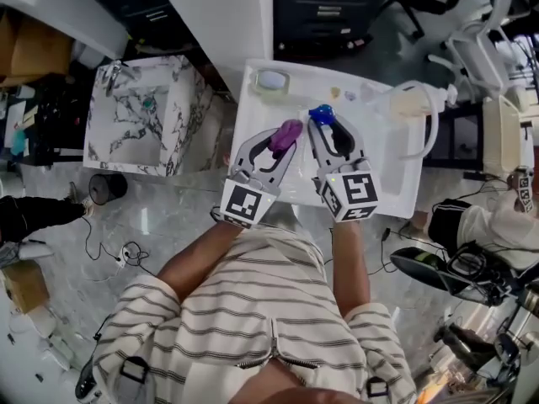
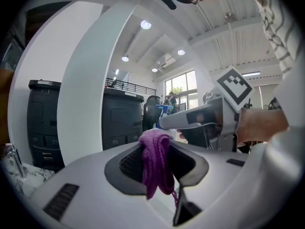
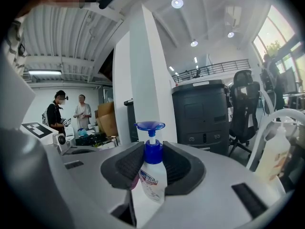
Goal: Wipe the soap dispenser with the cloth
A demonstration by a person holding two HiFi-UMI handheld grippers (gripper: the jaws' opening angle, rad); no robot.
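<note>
Marble floor (image 1: 168,225), white pillar (image 3: 147,80), blk cabinet (image 3: 205,113), ceiling spots (image 3: 177,3), window (image 2: 183,87)

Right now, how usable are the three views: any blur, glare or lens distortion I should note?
Head view: evenly lit and sharp throughout. Left gripper view: heavy fisheye bows the white pillar and the corners go dark, but the purple cloth is in focus. Right gripper view: same fisheye and dark corners, ceiling lights flare mildly, soap dispenser crisp.

Ceiling lamps (image 3: 177,3) light evenly; gripper views warp and darken at edges.
</note>
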